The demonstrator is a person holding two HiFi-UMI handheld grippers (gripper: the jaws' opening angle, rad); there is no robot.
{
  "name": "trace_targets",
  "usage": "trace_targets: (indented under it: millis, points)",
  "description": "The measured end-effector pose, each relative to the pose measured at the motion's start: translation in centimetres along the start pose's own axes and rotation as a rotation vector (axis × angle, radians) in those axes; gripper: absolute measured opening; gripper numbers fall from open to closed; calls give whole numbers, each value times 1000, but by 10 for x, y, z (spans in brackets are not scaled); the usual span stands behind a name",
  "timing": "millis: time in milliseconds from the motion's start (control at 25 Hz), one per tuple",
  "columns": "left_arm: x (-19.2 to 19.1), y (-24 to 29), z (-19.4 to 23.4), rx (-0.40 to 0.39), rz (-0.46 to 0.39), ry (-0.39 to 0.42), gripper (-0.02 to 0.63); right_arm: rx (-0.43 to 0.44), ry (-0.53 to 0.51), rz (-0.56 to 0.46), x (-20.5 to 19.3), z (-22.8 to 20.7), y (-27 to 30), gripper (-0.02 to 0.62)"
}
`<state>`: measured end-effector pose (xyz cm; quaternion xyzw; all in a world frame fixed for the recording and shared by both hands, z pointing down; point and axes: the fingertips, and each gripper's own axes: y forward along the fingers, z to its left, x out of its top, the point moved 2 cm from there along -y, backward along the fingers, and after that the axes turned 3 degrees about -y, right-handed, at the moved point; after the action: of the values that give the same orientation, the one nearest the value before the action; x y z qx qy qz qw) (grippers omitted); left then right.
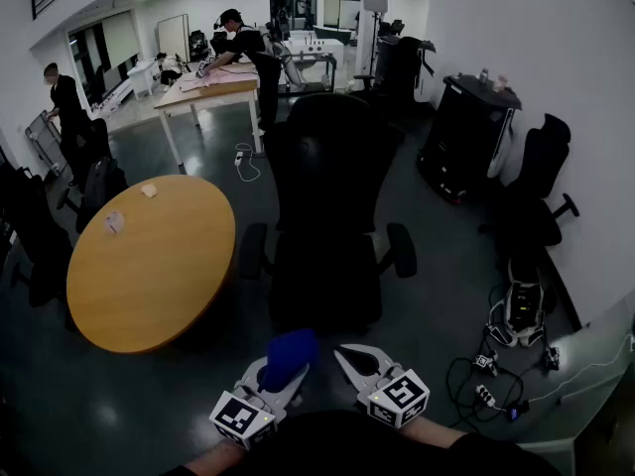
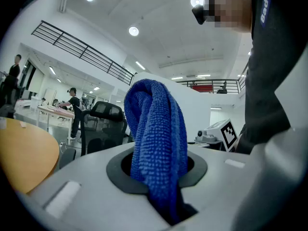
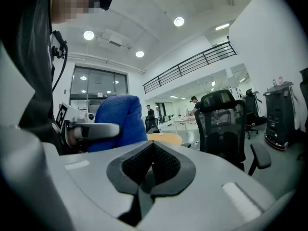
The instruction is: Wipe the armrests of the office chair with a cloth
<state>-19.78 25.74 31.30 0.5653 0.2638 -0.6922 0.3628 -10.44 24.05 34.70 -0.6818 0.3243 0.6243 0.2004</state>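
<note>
We stand on a dark, glossy floor in an open office. A round wooden table sits beside the black office chair. Just short of the chair, our left gripper pinches the blue cloth, clear of both armrests. Our right gripper is pressed together, empty.

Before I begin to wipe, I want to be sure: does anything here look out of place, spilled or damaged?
Nothing looks spilled or damaged. The black office chair stands upright. Only the loose black cables lying tangled on the dark floor, at the right of the head view, look untidy.
</note>
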Motion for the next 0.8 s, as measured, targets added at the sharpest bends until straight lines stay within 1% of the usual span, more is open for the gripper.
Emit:
trace_targets:
  millis: [200,360,560,800]
  points:
    - [-2,1,-6,-2,0,-3,110,22,2,-6,-9,1,-6,3]
    - [-11,3,-7,0,9,-3,110,18,7,-4,-10,-2,-11,3]
    - [-6,7,-12,4,8,-4,110,24,50,-10,-12,-7,-15,5]
    - [-13,16,-20,19,28,2,110,39,72,-19,-16,-16,-24,5]
